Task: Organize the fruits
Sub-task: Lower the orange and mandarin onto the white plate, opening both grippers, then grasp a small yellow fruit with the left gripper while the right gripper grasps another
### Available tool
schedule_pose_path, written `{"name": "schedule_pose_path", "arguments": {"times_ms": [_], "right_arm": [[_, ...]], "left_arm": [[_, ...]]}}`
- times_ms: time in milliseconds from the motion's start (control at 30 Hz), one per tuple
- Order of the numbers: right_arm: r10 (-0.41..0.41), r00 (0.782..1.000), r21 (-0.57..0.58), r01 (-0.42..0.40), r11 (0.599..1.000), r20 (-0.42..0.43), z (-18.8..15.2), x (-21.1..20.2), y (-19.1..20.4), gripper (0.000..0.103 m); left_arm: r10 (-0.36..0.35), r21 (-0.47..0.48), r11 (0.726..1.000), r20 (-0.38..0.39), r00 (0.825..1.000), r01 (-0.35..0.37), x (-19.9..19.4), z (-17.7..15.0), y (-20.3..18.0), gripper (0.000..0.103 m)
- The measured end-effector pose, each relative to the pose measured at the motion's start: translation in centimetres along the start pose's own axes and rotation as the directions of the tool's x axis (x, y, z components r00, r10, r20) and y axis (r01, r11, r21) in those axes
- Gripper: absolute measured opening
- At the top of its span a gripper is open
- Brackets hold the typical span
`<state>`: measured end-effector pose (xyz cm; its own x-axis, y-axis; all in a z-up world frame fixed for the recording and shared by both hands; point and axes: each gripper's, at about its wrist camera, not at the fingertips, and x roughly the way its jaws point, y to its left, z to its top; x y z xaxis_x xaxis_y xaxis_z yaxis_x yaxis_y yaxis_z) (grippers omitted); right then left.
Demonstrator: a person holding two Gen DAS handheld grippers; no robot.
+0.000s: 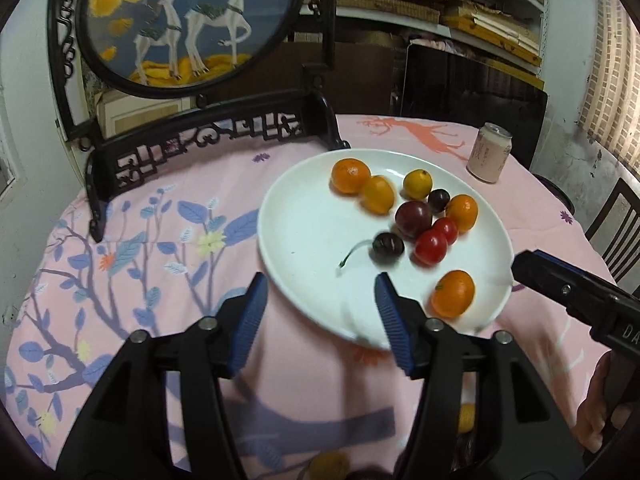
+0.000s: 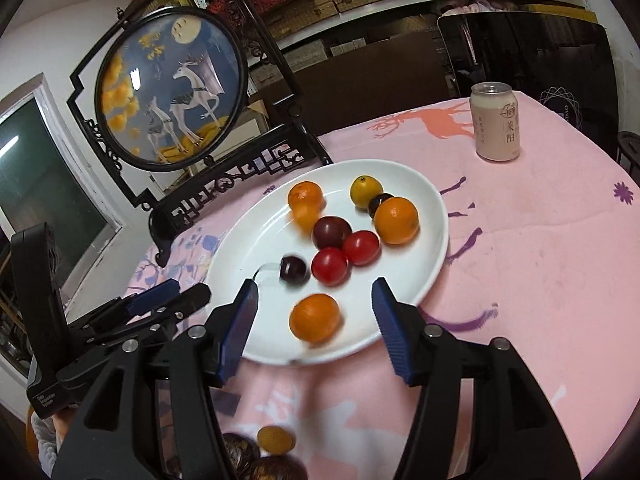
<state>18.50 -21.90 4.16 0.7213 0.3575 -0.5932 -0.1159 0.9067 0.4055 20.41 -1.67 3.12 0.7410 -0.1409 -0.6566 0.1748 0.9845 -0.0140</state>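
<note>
A white plate [image 1: 304,240] [image 2: 424,240] sits on the pink tablecloth and holds several fruits: oranges, a yellow one [image 1: 417,184], dark plums [image 1: 413,219], two red tomatoes [image 1: 431,247] [image 2: 330,266] and a dark cherry [image 1: 388,246] [image 2: 294,268] with a stem. My left gripper [image 1: 320,280] hangs open over the plate's near left rim, nothing between its pads. My right gripper [image 2: 315,285] is open above the plate's near edge. The nearest orange [image 2: 315,317] [image 1: 453,293] lies on the plate, in line with the gap between the right jaws, untouched and blurred.
A pale drink can [image 1: 490,152] [image 2: 495,126] stands behind the plate to the right. A black carved stand with a round deer picture [image 1: 188,20] [image 2: 172,88] rises at the back left. More fruit [image 2: 274,438] lies below the grippers near the table's front edge.
</note>
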Motion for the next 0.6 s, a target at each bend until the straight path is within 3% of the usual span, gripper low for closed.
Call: {"name": "schedule_pose_path", "arguments": {"times_ms": [100, 400, 600], "right_arm": [[-0.005, 1.0, 0.019, 0.006, 1.0, -0.027, -1.3, -1.1, -0.5, 0.06], [0.038, 0.997, 0.107, -0.031, 0.994, -0.066, -4.6, -4.3, -1.9, 0.061], [0.052, 0.997, 0.153, -0.042, 0.987, -0.061, -5.1, -5.3, -2.8, 0.061]], "left_arm": [[0.009, 0.011, 1.0, 0.0, 1.0, -0.009, -1.1, -1.2, 0.4, 0.068], [-0.024, -0.02, 1.0, -0.109, 0.994, 0.021, -3.3, -6.6, 2.6, 0.071], [-0.108, -0.097, 0.991, -0.173, 0.979, 0.093, -3.3, -7.9, 3.5, 0.071]]}}
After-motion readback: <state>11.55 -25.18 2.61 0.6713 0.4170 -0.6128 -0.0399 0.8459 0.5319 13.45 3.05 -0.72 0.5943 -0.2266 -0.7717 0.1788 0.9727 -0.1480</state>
